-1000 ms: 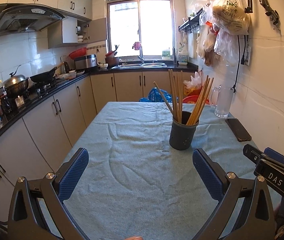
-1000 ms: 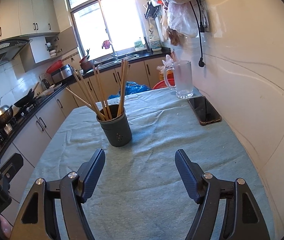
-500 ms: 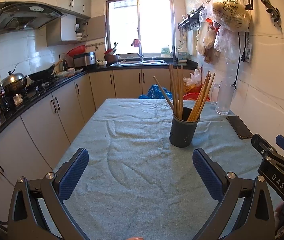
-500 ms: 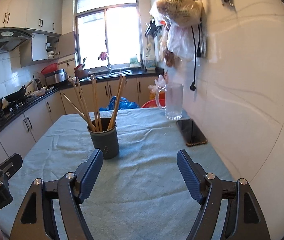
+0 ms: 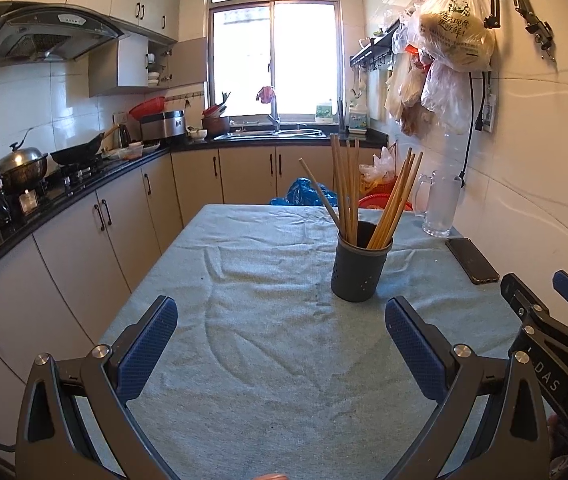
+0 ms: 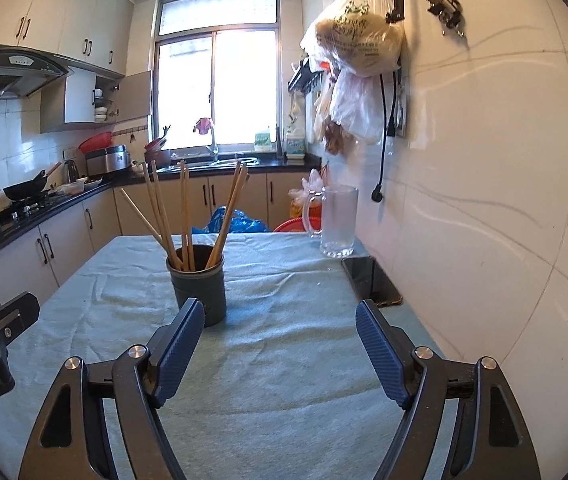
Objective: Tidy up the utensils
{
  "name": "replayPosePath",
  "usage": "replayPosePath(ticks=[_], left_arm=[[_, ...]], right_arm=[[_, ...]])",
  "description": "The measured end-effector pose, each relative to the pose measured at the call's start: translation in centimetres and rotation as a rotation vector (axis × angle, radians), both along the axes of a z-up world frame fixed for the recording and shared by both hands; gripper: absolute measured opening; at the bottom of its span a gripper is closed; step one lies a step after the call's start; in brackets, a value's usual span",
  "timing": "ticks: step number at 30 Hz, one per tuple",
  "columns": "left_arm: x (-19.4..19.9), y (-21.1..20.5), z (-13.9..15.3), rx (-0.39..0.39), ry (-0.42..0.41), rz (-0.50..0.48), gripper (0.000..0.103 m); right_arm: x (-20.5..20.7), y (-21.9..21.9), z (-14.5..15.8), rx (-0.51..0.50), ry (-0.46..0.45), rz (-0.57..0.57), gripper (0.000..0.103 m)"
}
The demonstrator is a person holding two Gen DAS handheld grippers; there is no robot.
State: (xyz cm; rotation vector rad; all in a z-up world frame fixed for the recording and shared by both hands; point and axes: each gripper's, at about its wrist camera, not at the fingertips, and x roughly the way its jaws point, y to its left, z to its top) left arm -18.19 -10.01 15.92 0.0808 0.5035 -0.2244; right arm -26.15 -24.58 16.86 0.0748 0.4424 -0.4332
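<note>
A dark grey holder (image 5: 360, 267) (image 6: 198, 286) stands upright on the cloth-covered table (image 5: 267, 344) and holds several wooden chopsticks (image 5: 348, 188) (image 6: 183, 216). My left gripper (image 5: 279, 322) is open over the cloth, well short of the holder, with nothing between its blue pads. My right gripper (image 6: 279, 324) hovers just in front of and right of the holder; its jaws are opening and nothing sits between them. The right gripper's body (image 5: 552, 352) shows at the right edge of the left wrist view.
A black phone (image 6: 370, 282) lies near the wall, with a glass mug (image 6: 338, 220) behind it. Plastic bags (image 6: 354, 40) hang on the right wall. Counters, a stove with pots (image 5: 23, 168) and a sink run along the left and far sides.
The right gripper has rolled level and tilted up, so the holder now sits lower and closer to its left finger. Its jaws have widened slightly. The left gripper has barely moved.
</note>
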Motion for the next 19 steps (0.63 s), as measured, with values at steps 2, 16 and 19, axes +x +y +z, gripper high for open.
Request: replayPosePath(ticks=[2, 16, 19], left_arm=[[0.1, 0.0, -0.2, -0.001, 0.004, 0.0, 0.103], [1.7, -0.4, -1.8, 0.005, 0.072, -0.012, 0.103], [2.2, -0.4, -2.2, 0.003, 0.092, -0.012, 0.103]], right_arm=[[0.0, 0.1, -0.1, -0.009, -0.001, -0.001, 0.085], [1.8, 0.0, -1.9, 0.026, 0.065, 0.043, 0.086], [2.4, -0.1, -2.5, 0.032, 0.086, 0.051, 0.086]])
